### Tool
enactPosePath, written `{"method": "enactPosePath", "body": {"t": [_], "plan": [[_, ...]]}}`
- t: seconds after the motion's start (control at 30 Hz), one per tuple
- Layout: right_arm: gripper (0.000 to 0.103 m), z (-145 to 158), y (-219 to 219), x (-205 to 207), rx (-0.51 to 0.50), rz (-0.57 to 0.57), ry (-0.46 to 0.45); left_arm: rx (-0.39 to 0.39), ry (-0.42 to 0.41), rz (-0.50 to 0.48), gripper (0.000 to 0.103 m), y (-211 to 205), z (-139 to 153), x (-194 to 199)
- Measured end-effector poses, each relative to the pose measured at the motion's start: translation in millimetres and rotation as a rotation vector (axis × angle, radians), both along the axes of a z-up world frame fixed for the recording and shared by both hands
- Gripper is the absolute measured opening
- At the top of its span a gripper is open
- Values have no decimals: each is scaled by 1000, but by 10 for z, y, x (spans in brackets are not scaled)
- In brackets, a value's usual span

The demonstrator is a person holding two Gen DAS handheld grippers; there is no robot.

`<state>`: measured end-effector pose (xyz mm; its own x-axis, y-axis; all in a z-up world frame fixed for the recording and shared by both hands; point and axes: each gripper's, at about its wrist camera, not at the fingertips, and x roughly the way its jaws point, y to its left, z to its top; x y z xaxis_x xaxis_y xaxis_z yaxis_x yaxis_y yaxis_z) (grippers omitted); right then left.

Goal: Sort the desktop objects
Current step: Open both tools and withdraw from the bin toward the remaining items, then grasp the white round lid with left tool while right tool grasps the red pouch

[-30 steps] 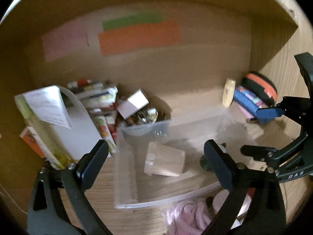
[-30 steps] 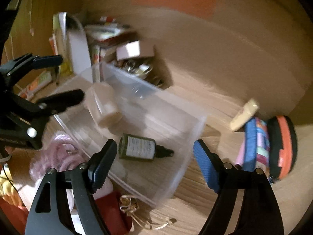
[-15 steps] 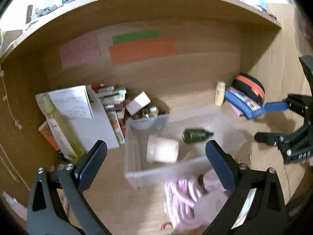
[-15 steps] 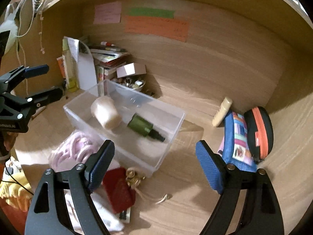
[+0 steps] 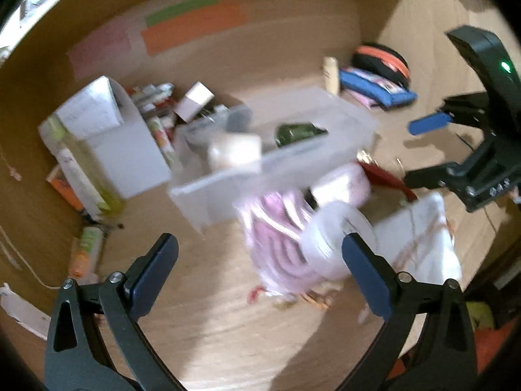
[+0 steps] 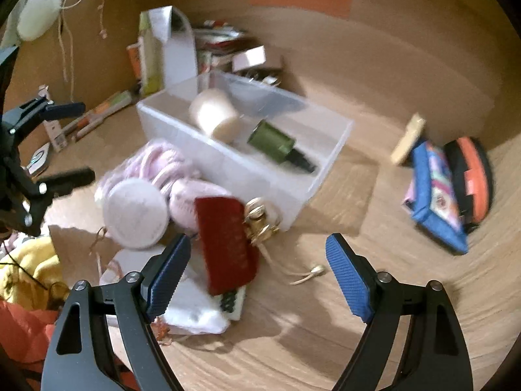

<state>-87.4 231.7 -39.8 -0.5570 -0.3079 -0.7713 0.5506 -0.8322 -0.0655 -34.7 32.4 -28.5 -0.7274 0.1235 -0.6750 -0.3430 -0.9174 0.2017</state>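
Left claw (image 5: 260, 267) spread wide, empty, hovering over bare wooden surface (image 5: 208, 319). At 1 o'clock from it, touching nothing of the claw: a blurred white round lid (image 5: 338, 238) lying against a pink coiled bundle (image 5: 276, 244). Farther out at 12 o'clock, a clear plastic bin (image 5: 280, 166) holding a cream cup (image 5: 236, 153) on its side and a dark green bottle (image 5: 298, 132), also lying down. At 10 o'clock, a white file holder (image 5: 123, 150) with stacked packets behind.

Right claw (image 6: 257, 270) likewise gaping, gripping nothing. Just ahead at 11 o'clock, a red wallet-like case (image 6: 226, 244) tilted over a white cloth (image 6: 192, 309), with gold-coloured trinkets (image 6: 262, 220) touching its upper right edge. At 10 o'clock, the white round lid (image 6: 135, 211) beside the pink coiled bundle (image 6: 153, 163). Beyond, at 12 o'clock, the clear plastic bin (image 6: 260, 176) with cream cup (image 6: 215, 117) and dark green bottle (image 6: 276, 141) side by side inside. At 2 o'clock, well apart, a blue pencil case (image 6: 436, 195) next to a black-and-orange pouch (image 6: 472, 176), a cream tube (image 6: 408, 138) leaning just left of them. Much blurred throughout.
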Motion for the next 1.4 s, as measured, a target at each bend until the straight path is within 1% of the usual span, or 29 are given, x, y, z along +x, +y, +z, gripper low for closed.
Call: {"method": "enactPosePath", "body": {"t": [0.07,0.2,0.3,0.37,0.43,0.47,0.53,0.57,0.67,0.73,0.77,0.83,0.87,0.9,0.93,0.97,1.03,1.13,1.2,1.4], "plan": [[82,-91,-29,-35,-4,10,-30,-12,-29,-37,102,56,-78,1],[81,-241,-57,-103,-15,35,-90,-19,-31,-93,102,141,-147,1],[80,-316,-83,-175,-30,42,-121,-20,-41,-154,102,209,-199,-38],[75,-360,-88,-217,-40,43,-144,-26,-49,-191,102,255,-237,-72],[66,-404,-93,-273,-52,51,-172,-48,-46,-229,102,310,-287,-74],[64,-425,-102,-297,-55,53,-183,-61,-44,-240,102,334,-311,-73],[55,-476,-111,-352,-57,55,-204,-84,-51,-246,102,379,-355,-105],[53,-498,-113,-375,-60,57,-214,-83,-57,-245,102,391,-364,-129],[39,-563,-107,-430,-68,51,-237,-64,-75,-240,102,423,-372,-192],[31,-579,-67,-451,-103,49,-255,-59,-85,-236,102,451,-381,-227],[30,-569,-61,-451,-107,46,-258,-56,-89,-236,102,472,-384,-249],[23,-559,-31,-435,-109,37,-249,-54,-89,-237,102,489,-386,-276],[22,-546,-8,-426,-115,34,-244,-52,-84,-236,102,498,-386,-290],[19,-523,17,-417,-122,33,-239,-50,-81,-236,100,504,-386,-293],[19,-493,44,-396,-131,31,-234,-45,-80,-240,93,509,-386,-295],[18,-467,64,-382,-135,29,-228,-35,-85,-251,81,514,-385,-291],[18,-403,107,-341,-144,25,-210,-18,-96,-272,69,520,-381,-283],[18,-340,151,-300,-154,20,-196,-15,-87,-272,69,505,-384,-254],[18,-302,171,-269,-157,18,-189,3,-93,-263,69,458,-370,-247],[18,-233,171,-228,-160,15,-169,53,-69,-165,68,172,-237,-217]]}}
